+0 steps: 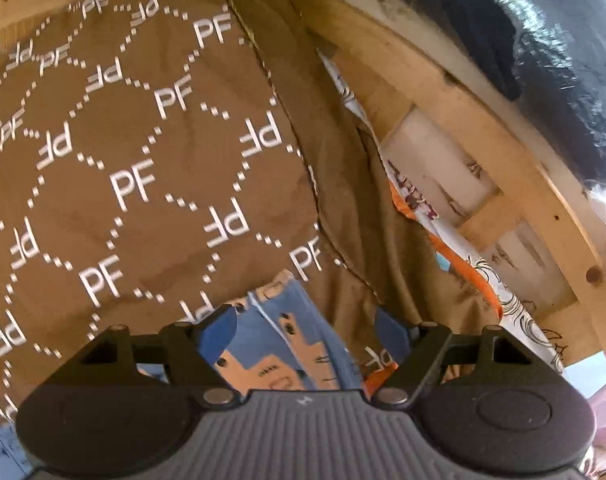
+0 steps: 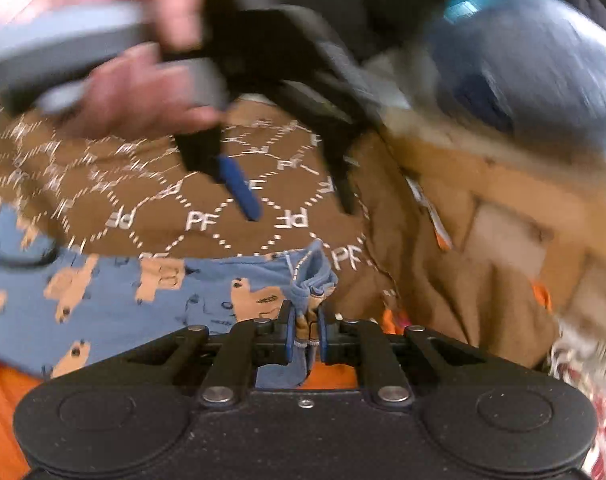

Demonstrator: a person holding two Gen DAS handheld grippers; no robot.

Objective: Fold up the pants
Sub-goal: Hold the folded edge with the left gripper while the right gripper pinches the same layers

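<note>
tools (image 2: 303,334): black linkages, blue pads | silver screws | hand (image 2: 143,80): bare, seemingly pinkish

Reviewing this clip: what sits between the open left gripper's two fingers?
In the left wrist view, the blue animal-print pants lie between the open fingers of the left gripper, with the brown PF-print cover beyond. The right gripper already pinches the pants.

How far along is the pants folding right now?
Early. The right gripper is shut on a bunched corner of the blue pants, which lie on the brown blanket. The left gripper is open above them. No finished fold shows; folding remains.
</note>
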